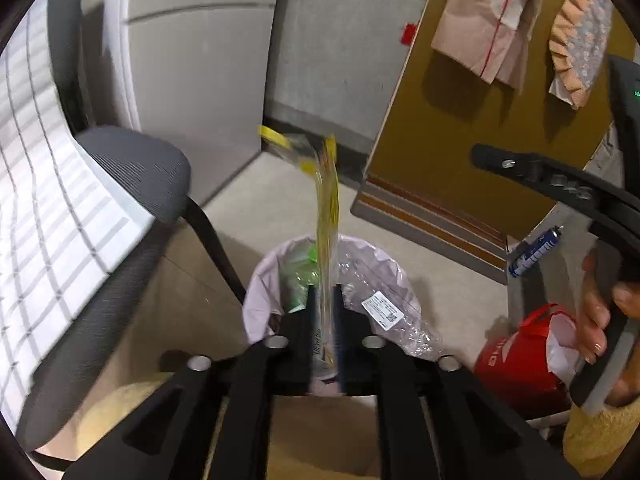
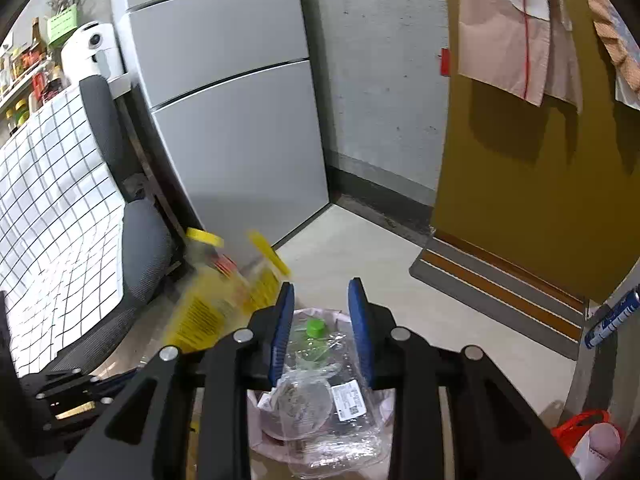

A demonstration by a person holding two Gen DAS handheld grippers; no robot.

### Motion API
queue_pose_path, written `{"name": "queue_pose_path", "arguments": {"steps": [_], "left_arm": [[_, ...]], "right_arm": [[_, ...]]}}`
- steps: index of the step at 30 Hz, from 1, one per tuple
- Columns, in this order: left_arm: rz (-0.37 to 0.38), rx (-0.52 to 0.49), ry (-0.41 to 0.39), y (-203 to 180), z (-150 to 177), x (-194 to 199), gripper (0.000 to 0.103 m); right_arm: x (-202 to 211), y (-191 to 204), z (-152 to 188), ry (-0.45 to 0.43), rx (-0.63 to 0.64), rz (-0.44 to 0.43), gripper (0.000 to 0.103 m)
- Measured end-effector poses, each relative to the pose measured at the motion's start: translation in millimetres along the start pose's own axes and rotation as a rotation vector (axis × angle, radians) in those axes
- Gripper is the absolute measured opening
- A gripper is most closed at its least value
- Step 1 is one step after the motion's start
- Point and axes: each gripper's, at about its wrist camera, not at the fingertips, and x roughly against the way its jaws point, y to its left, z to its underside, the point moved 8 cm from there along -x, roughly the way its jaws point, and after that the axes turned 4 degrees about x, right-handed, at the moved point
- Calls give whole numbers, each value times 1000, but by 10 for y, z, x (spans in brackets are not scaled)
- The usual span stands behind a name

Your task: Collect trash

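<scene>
My left gripper [image 1: 326, 300] is shut on a yellow-and-clear plastic wrapper [image 1: 326, 200], held edge-on above the lined trash bin [image 1: 264, 280]. The bin holds a green-capped bottle [image 2: 314, 328] and crumpled clear plastic packaging [image 1: 384, 308]. My right gripper [image 2: 322, 308] is open and empty just above the bin [image 2: 260, 404]. The wrapper also shows at the left in the right wrist view [image 2: 224, 300], blurred. The right gripper appears at the right edge of the left wrist view [image 1: 560, 184].
A grey mesh chair [image 1: 132, 184] with a checked cloth [image 1: 44, 200] stands at the left. A grey fridge [image 2: 232, 120] is behind. A red bag [image 1: 528, 360] sits right of the bin. A mustard door [image 2: 540, 180] carries hanging clothes [image 1: 488, 16].
</scene>
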Motion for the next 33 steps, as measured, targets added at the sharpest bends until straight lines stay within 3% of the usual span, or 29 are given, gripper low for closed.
{"name": "queue_pose_path", "arguments": {"steps": [1,2,9,11,12,17,19,22,25,29,33], "left_arm": [[19,12,10,6,6,-72,39],[27,18,16,10,27,-97,43],[-62,66,10,331,102,11,44],[-149,73,-18,522,112,215,48],[-185,79,-24,590,117,297,54],[-369,218,-45,1143,284,1078,69],[-427,270,-77,1306,339,1417,87],[-481,342,-109,1511,438,1884,89],[-519,433,-92,1695,570,2261,90],[-542,492,-106,1817,702,2711,90],[-611,459,-111,1760,762,3114,90]], "right_arm": [[3,-19,2,-1,-2,2,32],[8,-37,4,-2,-4,5,32],[4,41,29,11,22,-10,35],[18,203,48,32,61,-47,43],[44,309,58,39,84,-70,44],[281,1083,126,85,231,-254,54],[436,1431,144,89,308,-319,61],[699,1822,107,78,386,-397,77],[992,2101,-1,54,440,-439,97],[1363,2317,-145,14,490,-480,97],[1618,2394,-286,-11,533,-467,97]]}}
